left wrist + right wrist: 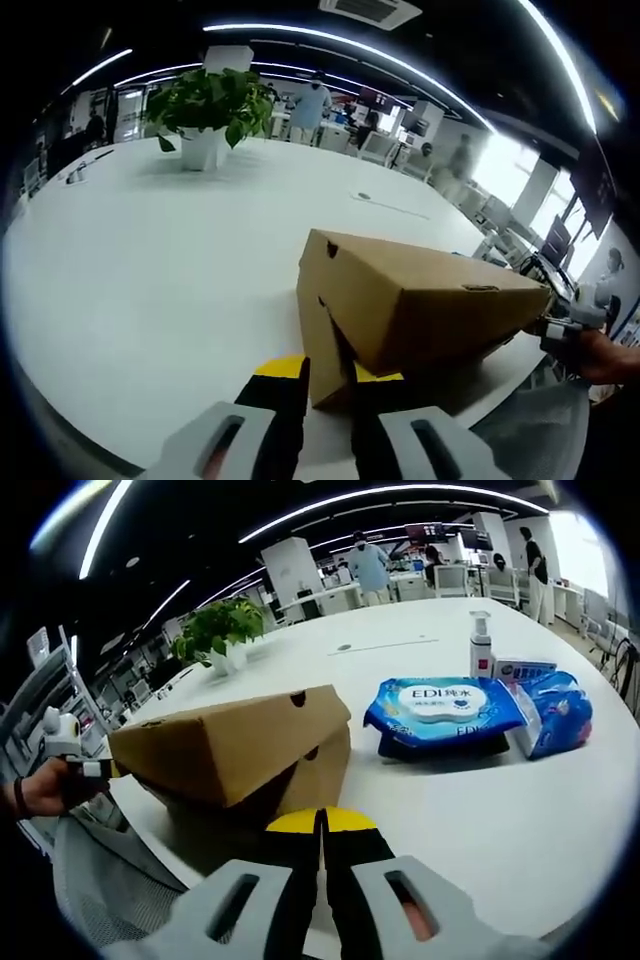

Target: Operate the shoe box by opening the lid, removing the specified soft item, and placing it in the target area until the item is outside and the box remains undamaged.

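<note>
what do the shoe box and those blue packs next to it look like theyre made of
Shoe box: brown cardboard by the look, matte, with sharp folded edges and punched holes in the lid. Blue packs: probably soft plastic film, glossy, crinkled, catching the ceiling light, printed label on top.

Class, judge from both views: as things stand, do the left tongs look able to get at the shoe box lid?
Probably yes. The left tongs already sit at the near end of the shoe box, whose lid is tilted up, and nothing lies between them.
</note>
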`<state>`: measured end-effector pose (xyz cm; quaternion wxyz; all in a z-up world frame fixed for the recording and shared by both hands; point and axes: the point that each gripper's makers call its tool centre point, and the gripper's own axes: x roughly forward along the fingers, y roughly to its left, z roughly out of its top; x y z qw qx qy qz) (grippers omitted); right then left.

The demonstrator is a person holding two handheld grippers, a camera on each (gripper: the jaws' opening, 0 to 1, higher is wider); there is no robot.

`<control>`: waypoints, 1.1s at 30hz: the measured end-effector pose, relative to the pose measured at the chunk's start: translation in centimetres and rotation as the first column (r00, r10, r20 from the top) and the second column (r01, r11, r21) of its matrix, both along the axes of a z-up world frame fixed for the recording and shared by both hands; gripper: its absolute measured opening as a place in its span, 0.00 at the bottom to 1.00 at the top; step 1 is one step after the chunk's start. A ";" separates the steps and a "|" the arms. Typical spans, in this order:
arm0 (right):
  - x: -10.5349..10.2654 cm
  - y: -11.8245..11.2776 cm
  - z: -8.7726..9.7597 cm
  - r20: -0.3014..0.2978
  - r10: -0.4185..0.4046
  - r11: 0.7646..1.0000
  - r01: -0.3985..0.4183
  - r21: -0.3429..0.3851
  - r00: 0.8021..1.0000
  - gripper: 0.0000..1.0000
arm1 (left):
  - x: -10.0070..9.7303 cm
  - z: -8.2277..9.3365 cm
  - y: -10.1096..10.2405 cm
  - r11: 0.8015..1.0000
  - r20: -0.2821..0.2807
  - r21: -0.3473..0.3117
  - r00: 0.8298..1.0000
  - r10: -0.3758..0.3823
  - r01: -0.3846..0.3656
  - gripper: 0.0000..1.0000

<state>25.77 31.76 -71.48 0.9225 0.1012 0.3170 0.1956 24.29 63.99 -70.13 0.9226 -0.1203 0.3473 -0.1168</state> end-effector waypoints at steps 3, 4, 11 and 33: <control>0.0 -0.1 0.0 -0.003 -0.009 1.000 0.009 0.006 1.000 0.00 | 0.0 0.0 0.1 1.000 -0.008 -0.005 1.000 0.014 -0.014 0.17; 0.0 -0.1 0.0 -0.004 -0.007 1.000 0.007 0.006 1.000 0.00 | -0.1 0.0 0.1 1.000 -0.010 -0.005 1.000 0.019 -0.019 0.17; 0.1 -0.3 0.1 -0.008 -0.013 1.000 0.014 0.012 1.000 0.00 | -0.1 0.5 0.7 0.997 -0.001 -0.025 0.998 0.066 -0.066 0.16; 1.2 0.9 2.8 0.011 -0.006 0.984 0.004 0.178 1.000 0.13 | 1.2 3.2 2.9 0.956 0.055 -0.200 0.972 0.230 -0.215 0.18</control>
